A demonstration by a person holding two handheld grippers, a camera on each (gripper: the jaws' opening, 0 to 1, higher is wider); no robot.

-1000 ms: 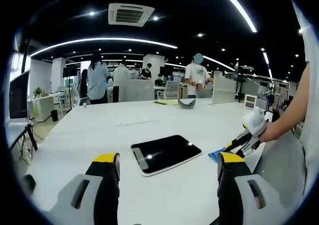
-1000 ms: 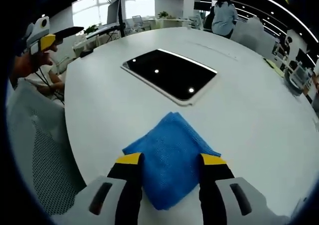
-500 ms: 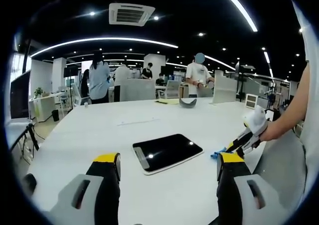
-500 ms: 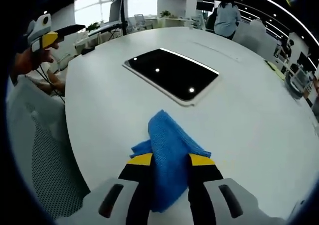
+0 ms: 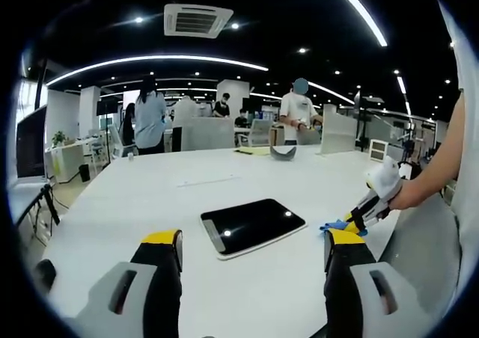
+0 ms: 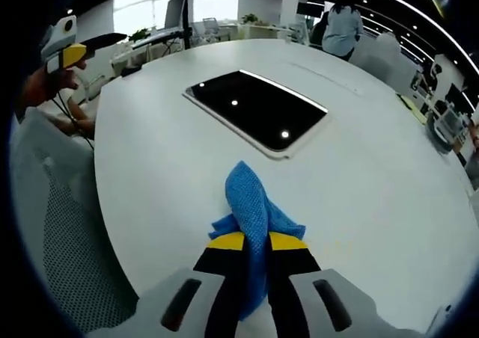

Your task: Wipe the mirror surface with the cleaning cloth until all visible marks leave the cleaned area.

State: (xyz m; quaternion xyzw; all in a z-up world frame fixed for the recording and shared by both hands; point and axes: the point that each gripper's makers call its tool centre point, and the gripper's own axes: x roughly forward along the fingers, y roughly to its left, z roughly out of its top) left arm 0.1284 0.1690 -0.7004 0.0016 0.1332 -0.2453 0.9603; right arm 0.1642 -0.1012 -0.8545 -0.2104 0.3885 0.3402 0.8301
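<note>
Cloth [image 6: 251, 207] pinched by right gripper [image 6: 255, 242], beside mirror [image 6: 257, 110]

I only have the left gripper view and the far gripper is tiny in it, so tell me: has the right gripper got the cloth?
Observer: Yes. The right gripper is shut on the blue cloth, which bunches up between its jaws.
Operator: Is the cloth on the mirror?
Observer: No. It is short of the mirror, with bare white table between them.
Operator: Any marks on the glass?
Observer: It looks dark with bright ceiling-light reflections; I cannot make out marks.
</note>
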